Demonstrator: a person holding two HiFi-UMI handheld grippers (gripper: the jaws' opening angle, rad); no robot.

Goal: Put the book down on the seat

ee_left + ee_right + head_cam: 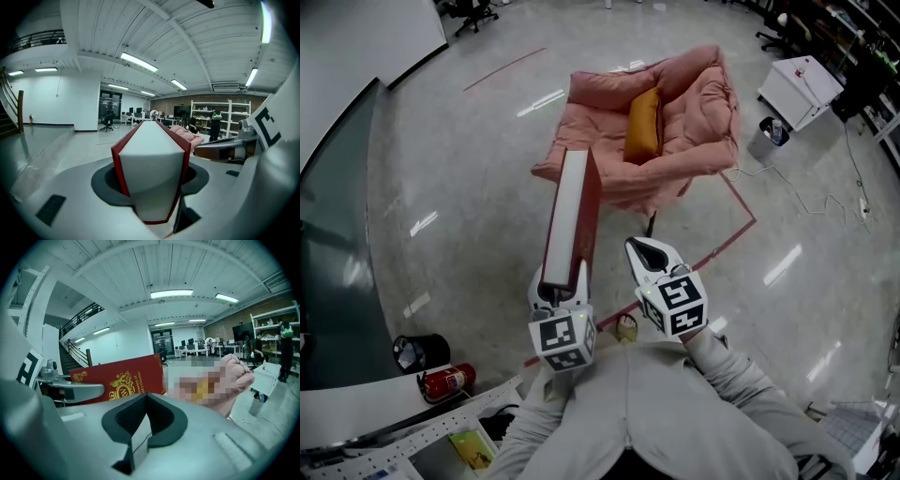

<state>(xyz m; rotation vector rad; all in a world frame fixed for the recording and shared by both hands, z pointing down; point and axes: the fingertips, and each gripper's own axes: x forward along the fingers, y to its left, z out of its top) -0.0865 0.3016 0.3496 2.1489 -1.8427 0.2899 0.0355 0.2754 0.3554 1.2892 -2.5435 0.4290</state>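
— Where are we holding the book [570, 211]?
— We are gripping its lower end in the left gripper [559, 284], pads pressing on both red covers. It is hanging in the air short of the armchair [698, 122], not touching it
— And the right gripper [651, 255]?
— Its fingers are resting together on nothing, beside the book and also short of the armchair
— How far are we getting?
— Only the pick-up looks done; the carry and the setting down are remaining
— Anything in the way?
— An orange cushion [643, 124] is lying in the armchair's seat, so we are probably aiming beside it. Red floor tape [727, 241] is running before the armchair, and a small bin [766, 138] is standing beyond it
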